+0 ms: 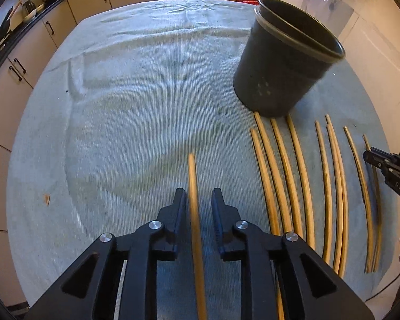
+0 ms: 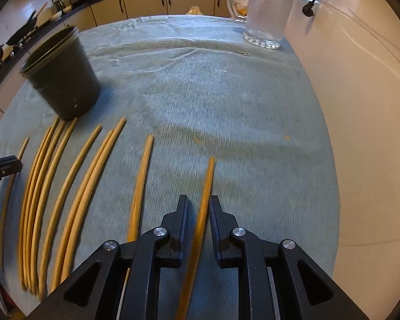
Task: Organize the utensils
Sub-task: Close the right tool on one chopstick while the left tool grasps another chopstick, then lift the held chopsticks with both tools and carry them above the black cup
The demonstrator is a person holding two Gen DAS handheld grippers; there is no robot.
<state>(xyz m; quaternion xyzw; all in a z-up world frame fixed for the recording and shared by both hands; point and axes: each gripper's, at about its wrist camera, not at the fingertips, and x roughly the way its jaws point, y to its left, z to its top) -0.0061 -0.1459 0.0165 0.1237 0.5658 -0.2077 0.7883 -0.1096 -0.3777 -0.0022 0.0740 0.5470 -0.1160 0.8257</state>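
Note:
Several wooden chopsticks (image 1: 301, 176) lie in a row on a grey-blue cloth (image 1: 133, 106), in front of a dark round holder (image 1: 285, 61). My left gripper (image 1: 198, 194) is open and straddles one chopstick (image 1: 193, 200) lying apart at the left of the row. My right gripper (image 2: 198, 202) is open and straddles the chopstick (image 2: 204, 202) at the right end of the row. The holder (image 2: 64, 77) stands at the far left in the right wrist view. Each gripper shows at the edge of the other's view, the right one (image 1: 386, 170) and the left one (image 2: 0, 168).
A glass mug (image 2: 264, 10) stands at the cloth's far right corner. A small metal clip (image 2: 241, 52) lies near it. Kitchen cabinets and a counter with pans (image 1: 18, 26) run behind the table. The table's bare cream edge (image 2: 360, 106) lies to the right.

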